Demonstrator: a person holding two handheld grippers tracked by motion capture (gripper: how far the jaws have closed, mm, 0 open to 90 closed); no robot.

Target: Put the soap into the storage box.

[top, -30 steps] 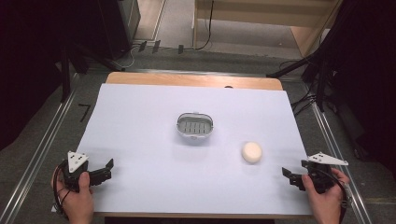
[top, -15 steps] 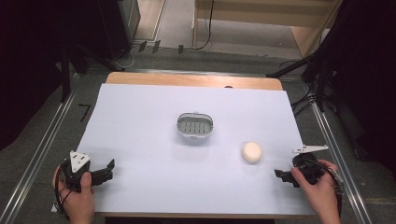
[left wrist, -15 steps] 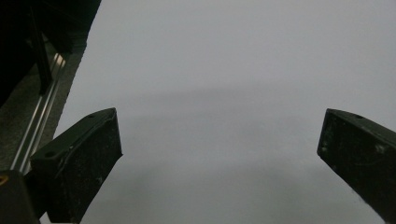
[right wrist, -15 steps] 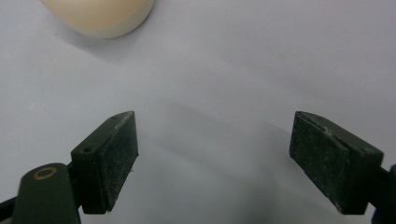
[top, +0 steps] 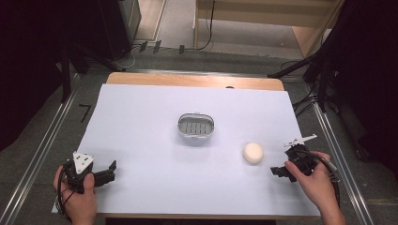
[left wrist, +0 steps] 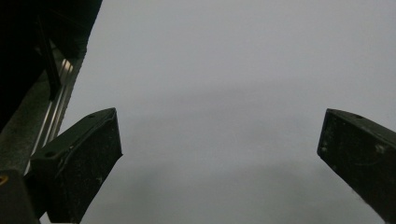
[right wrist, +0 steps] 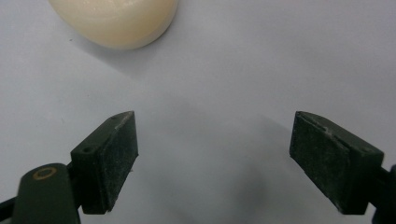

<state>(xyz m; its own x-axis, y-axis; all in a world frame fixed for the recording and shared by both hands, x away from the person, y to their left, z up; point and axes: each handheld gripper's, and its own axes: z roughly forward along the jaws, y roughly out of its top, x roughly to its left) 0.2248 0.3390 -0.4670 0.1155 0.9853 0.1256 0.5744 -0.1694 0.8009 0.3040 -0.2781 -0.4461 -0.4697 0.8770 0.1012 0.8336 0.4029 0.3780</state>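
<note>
My left hand (top: 77, 187) rests at the near left corner, wrapped around my black two-jaw left gripper with the grey three-cornered plate on top (top: 107, 171), which lies low and points toward the right. Its jaws stand wide apart with nothing between them. My right hand (top: 319, 180) sits at the near right, its forearm coming in from below. My black two-jaw right gripper (top: 277, 171) points left, jaws parted and empty.
</note>
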